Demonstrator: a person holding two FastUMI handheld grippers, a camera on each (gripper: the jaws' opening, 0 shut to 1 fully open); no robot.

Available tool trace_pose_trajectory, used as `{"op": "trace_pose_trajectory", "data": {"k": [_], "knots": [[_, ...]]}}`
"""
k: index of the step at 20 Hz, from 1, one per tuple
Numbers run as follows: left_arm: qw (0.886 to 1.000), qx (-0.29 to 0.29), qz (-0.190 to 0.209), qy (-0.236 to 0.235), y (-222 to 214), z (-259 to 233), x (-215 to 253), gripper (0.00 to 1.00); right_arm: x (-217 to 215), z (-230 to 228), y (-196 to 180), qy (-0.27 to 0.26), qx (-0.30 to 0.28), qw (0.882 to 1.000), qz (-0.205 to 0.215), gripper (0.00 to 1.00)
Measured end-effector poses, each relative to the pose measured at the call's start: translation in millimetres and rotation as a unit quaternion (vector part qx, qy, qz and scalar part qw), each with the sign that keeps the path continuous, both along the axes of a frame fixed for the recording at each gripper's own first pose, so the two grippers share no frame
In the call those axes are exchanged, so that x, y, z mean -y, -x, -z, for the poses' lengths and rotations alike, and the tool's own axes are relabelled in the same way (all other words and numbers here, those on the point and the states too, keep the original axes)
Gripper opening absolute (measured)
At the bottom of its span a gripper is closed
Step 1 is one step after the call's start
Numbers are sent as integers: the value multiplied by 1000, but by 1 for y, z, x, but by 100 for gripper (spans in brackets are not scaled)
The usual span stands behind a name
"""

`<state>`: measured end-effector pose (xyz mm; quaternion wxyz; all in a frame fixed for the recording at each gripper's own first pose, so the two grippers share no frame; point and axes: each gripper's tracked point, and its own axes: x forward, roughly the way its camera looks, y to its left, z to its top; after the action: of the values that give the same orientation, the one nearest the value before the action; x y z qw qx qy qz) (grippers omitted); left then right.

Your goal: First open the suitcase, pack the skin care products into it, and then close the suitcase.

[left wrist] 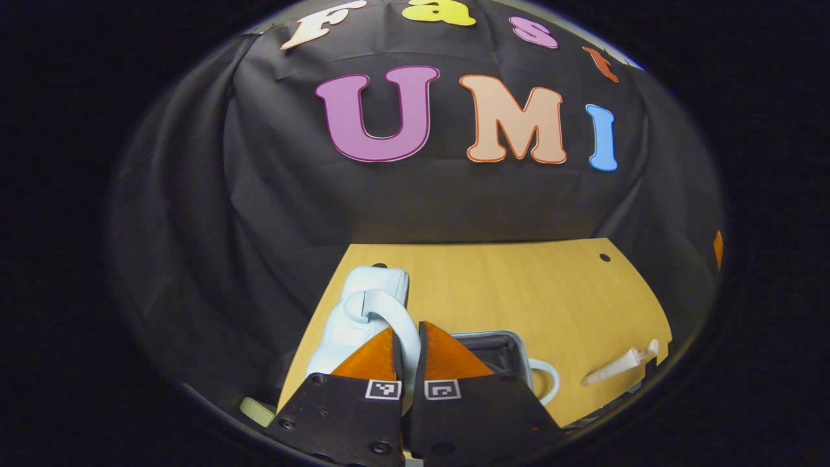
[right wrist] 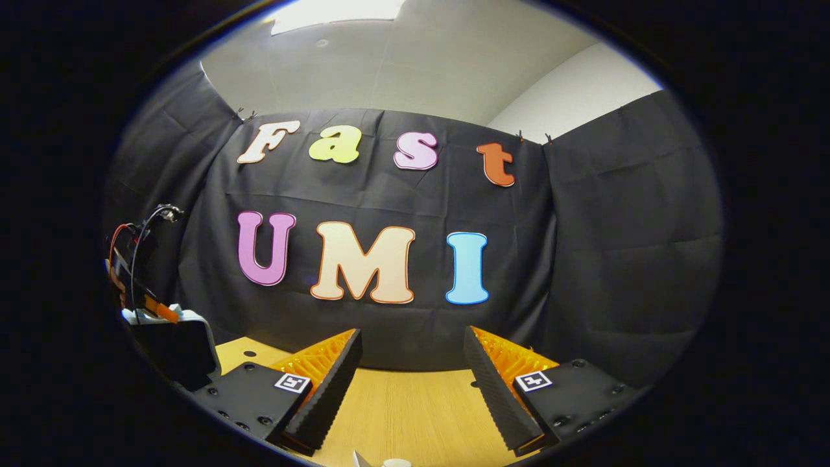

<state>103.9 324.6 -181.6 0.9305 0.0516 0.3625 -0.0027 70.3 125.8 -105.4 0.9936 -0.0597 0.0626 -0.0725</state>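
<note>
A pale blue suitcase (left wrist: 353,321) lies at the left end of the wooden table (left wrist: 506,285). My left gripper (left wrist: 407,332) is shut on its arched handle (left wrist: 382,305), which runs down between the two fingers. Right of the fingers I see a grey-rimmed dark opening (left wrist: 496,350) and a second pale loop handle (left wrist: 550,379). A white skin care tube (left wrist: 619,366) lies near the table's right front edge. My right gripper (right wrist: 412,337) hangs open over the bare table (right wrist: 402,402), holding nothing. At far left in the right gripper view the suitcase's raised part (right wrist: 175,350) shows a dark inside.
The black cloth wall closes off the back and both sides. The other hand-held gripper with its cables (right wrist: 133,259) sits above the suitcase at far left. A small pale object (left wrist: 256,410) lies below the table's left front corner. A white item (right wrist: 392,462) peeks in at the bottom edge.
</note>
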Motion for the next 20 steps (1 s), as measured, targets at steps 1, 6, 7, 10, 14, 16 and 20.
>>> {"op": "trace_pose_trajectory", "data": {"k": [1, 6, 7, 10, 14, 16, 20], "knots": [[1000, 4, -3, -1, -1, -1, -12, 0, -3, 0, 0, -1, 1, 1000, 4, 98], [1000, -1, -13, -9, -8, 10, -60, 0, -12, 4, -3, 0, -2, 1000, 19, 98], [1000, -1, -20, -11, -10, 14, -69, 0, -13, 5, -4, 4, -3, 1000, 21, 98], [999, -10, -35, -5, -15, 25, -95, 0, -15, 6, -4, 12, -8, 1000, 25, 96], [998, -24, -61, 8, -20, 46, -131, 0, -16, 5, -4, 14, -11, 999, 34, 98], [997, -29, -73, 11, -20, 59, -149, 0, -14, 3, -4, 14, -9, 999, 40, 98], [994, -38, -95, 22, -15, 87, -181, 0, -14, 8, -5, 27, -17, 998, 46, 98]]}}
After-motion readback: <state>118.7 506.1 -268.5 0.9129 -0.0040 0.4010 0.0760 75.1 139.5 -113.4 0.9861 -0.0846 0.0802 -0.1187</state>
